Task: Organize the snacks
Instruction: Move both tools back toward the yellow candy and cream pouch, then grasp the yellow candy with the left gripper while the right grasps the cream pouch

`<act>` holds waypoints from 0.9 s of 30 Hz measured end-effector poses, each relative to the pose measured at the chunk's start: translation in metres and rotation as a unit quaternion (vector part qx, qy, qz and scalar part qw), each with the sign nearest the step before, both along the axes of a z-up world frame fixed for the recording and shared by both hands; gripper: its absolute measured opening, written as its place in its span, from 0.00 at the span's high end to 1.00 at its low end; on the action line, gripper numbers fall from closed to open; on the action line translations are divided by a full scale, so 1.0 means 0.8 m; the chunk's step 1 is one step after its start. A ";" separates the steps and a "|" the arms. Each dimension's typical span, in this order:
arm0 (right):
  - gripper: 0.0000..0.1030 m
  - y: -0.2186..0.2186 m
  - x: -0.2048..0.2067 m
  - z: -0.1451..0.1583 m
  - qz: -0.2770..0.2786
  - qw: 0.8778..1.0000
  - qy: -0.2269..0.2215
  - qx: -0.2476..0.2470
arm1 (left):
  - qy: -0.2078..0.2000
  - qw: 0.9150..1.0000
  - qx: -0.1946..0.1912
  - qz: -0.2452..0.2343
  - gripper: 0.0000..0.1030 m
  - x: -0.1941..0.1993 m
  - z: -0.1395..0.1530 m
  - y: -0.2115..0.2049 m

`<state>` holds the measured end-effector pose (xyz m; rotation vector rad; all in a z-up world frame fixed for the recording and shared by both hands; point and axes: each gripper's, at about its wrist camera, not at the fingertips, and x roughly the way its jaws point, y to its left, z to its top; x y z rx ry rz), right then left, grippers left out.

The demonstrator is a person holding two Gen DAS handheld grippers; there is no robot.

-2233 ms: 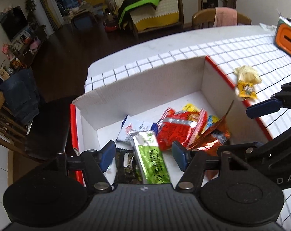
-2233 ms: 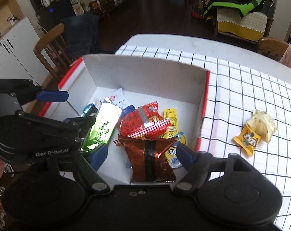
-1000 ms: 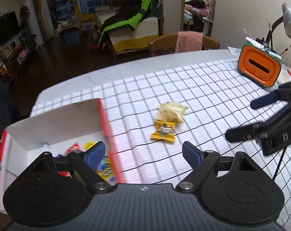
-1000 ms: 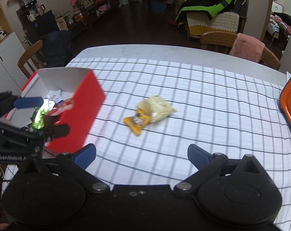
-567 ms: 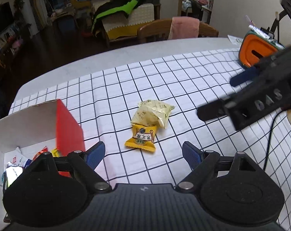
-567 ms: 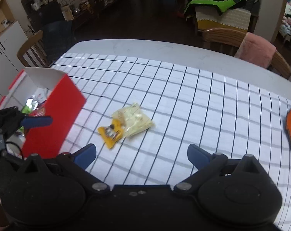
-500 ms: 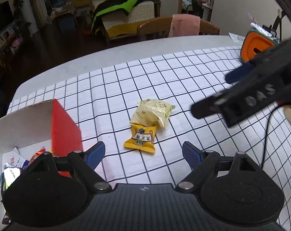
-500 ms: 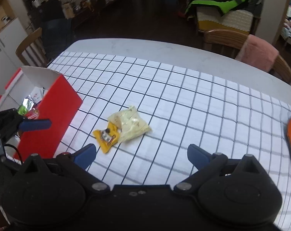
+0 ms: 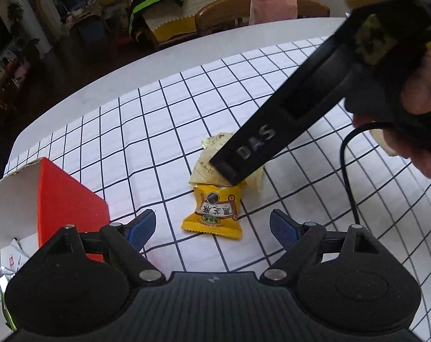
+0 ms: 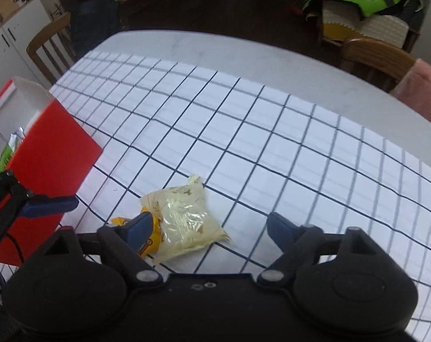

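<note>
Snacks left outside the box are two: a yellow packet (image 9: 212, 212) and a pale bag (image 10: 184, 215), touching each other on the checked cloth (image 10: 272, 148) of the desk (image 10: 215, 45). We hold our left claw (image 9: 212, 228) above the cloth with its blue fingers (image 9: 141, 225) spread wide and nothing between them; the yellow packet lies just ahead of the gap. Our right claw (image 10: 208, 229) is also spread wide and empty, low over the pale bag, its left finger (image 10: 140, 226) covering part of the yellow packet (image 10: 151, 240). In the left wrist view the right claw's black body crosses over the pale bag (image 9: 212, 156), so much of the bag is hidden there.

The red box (image 10: 53, 154) stands just beside the snacks on their left, its near red wall upright and its corner close to our left claw. Inside it we see a green wrapper (image 10: 8, 154) and a white one (image 9: 11, 259), only partly. To the right of the snacks and beyond them the cloth runs on to the desk's curved far edge, where a wooden chair (image 10: 377, 57) stands.
</note>
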<state>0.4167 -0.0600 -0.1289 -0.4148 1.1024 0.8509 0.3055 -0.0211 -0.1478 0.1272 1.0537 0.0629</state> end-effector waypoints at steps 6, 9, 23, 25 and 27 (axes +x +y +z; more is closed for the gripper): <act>0.34 0.009 0.014 -0.023 0.007 1.000 0.027 0.004 | 0.008 1.000 -0.002 -0.010 0.15 0.006 -0.011 0.001; 0.43 0.012 0.015 -0.028 0.016 0.999 0.032 0.006 | 0.013 1.000 0.002 -0.013 0.15 0.014 -0.018 -0.001; 0.64 0.003 0.014 -0.024 0.018 1.000 -0.003 0.006 | 0.046 0.998 -0.019 0.024 0.36 0.049 -0.046 0.016; 0.64 0.001 0.013 -0.023 0.016 1.000 -0.003 0.006 | 0.046 0.998 -0.029 0.024 0.45 0.050 -0.046 0.018; 0.64 -0.001 0.011 -0.021 0.014 1.000 -0.005 0.004 | 0.045 0.998 -0.037 0.022 0.59 0.051 -0.045 0.019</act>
